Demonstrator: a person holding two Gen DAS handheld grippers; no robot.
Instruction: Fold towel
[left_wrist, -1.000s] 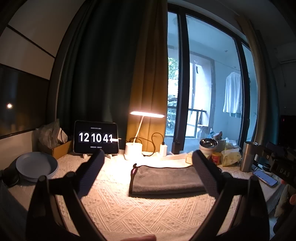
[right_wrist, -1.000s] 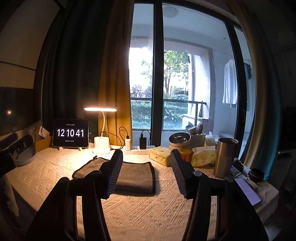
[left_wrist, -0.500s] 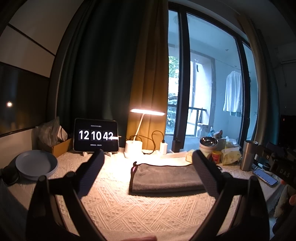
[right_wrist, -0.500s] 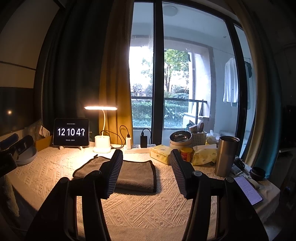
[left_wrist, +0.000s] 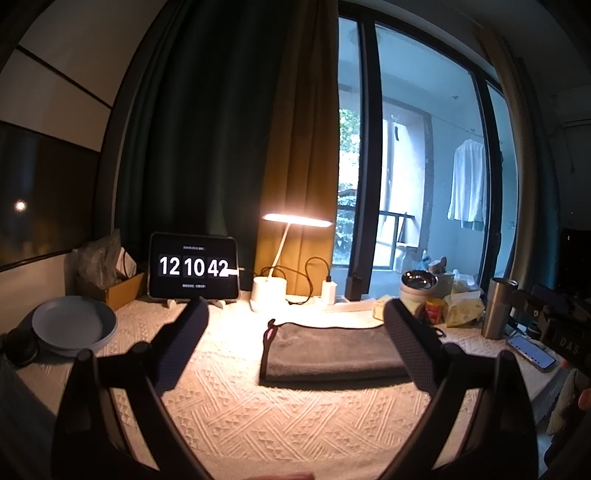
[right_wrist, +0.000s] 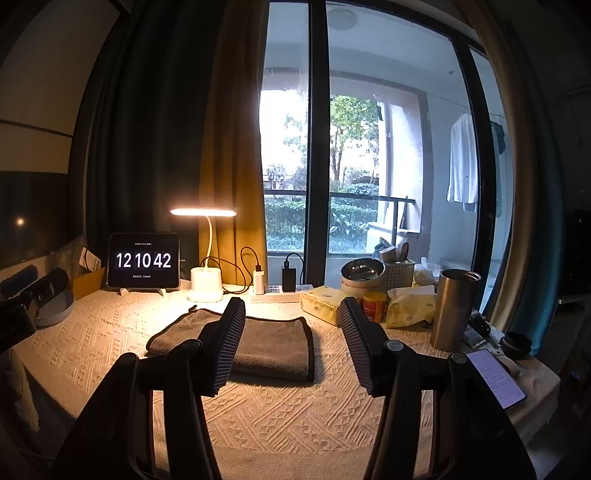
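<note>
A grey towel (left_wrist: 332, 350) lies folded flat on the cream textured tablecloth (left_wrist: 295, 417), in front of the lit desk lamp (left_wrist: 269, 288). It also shows in the right wrist view (right_wrist: 273, 343). My left gripper (left_wrist: 293, 314) is open and empty, held above and short of the towel. My right gripper (right_wrist: 291, 308) is open and empty, held above the towel's right part; its left finger (right_wrist: 225, 343) hides the towel's middle.
A tablet clock (left_wrist: 194, 266) and a blue plate (left_wrist: 72, 325) stand at the back left. A steel tumbler (right_wrist: 456, 308), a phone (right_wrist: 495, 376), snack packets (right_wrist: 410, 310), a steel bowl (right_wrist: 362, 271) and a power strip (right_wrist: 280, 288) crowd the right and back.
Both grippers stay open and nearly still, with only a slight drift of the views. The clock has ticked from 12:10:41 to 12:10:42. The towel has not moved.
</note>
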